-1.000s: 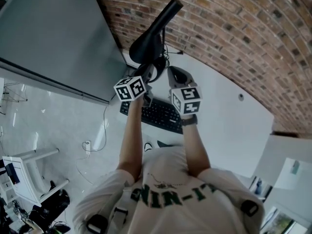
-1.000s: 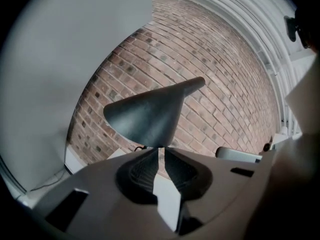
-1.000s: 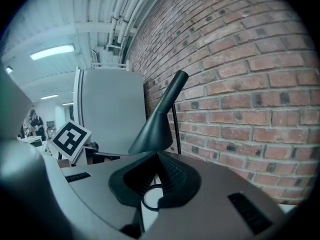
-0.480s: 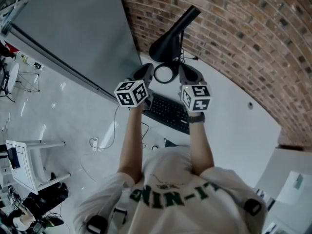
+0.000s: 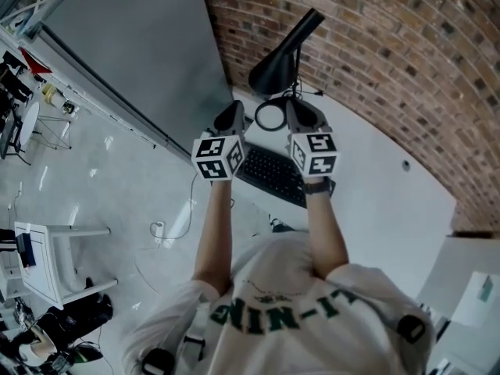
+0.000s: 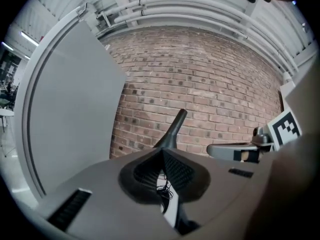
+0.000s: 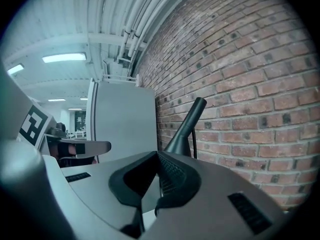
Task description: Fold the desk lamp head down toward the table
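Lamp (image 5: 275,67) untouched at the back of the table (image 5: 383,194), both claws closed on nothing.
Left gripper (image 5: 233,109) and right gripper (image 5: 297,109) hover side by side above the keyboard (image 5: 269,176), each with jaws pressed together and empty; the lamp's black head slants up along the brick wall (image 5: 406,45), just beyond their tips, clear of both.

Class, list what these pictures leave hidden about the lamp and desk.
- Foot of the lamp: left gripper view, behind the shut jaws.
- Its lower shade: right gripper view, behind those jaws.
- Ends of the keyboard: head view, under the left gripper and right gripper.
- Near edge of the table: head view, partly beneath the person's arms.
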{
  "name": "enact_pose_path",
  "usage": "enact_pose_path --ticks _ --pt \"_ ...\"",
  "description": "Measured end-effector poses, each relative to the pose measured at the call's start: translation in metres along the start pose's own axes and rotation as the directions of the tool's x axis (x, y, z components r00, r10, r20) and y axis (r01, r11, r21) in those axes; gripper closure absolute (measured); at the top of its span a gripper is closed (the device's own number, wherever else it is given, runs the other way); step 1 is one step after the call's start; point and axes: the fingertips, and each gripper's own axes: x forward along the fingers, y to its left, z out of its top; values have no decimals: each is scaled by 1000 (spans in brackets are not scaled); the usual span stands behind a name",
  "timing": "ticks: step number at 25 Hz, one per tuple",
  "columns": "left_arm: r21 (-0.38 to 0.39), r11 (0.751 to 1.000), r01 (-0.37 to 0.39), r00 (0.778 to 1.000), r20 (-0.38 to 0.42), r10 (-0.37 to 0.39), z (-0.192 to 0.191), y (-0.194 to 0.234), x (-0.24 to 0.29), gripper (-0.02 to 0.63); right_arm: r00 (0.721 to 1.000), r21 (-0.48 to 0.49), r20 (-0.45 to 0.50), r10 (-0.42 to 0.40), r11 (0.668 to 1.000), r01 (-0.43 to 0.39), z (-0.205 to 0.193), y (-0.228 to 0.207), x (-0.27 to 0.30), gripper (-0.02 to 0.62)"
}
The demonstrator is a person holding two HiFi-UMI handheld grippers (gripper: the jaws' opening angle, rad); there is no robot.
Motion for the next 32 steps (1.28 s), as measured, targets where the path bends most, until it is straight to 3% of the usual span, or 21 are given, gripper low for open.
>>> enact_pose_path --ticks 13,24,26,28,30,32 --pt "62 997 -40 997 62 36 11 2 -35 604 997 -55 75 -32 998 36 16 21 -19 592" --pt "29 1000 -10 999 54 9 6 -5 -30 604 997 -53 68 -39 998 43 17 17 -27 592" --pt "-11 1000 10 998 66 -9 3 -5 -26 604 997 -49 65 -43 998 46 16 15 -26 592" --pt "-110 993 51 993 107 -39 -1 -5 -20 604 997 -49 58 -45 998 48 13 12 -24 592" --pt "-242 965 97 987 147 -62 -9 -2 -10 604 998 -50 50 -44 998 47 10 11 -21 592" --pt "-374 917 141 981 174 -80 -21 1 0 600 998 -50 43 -40 998 42 7 13 -18 592"
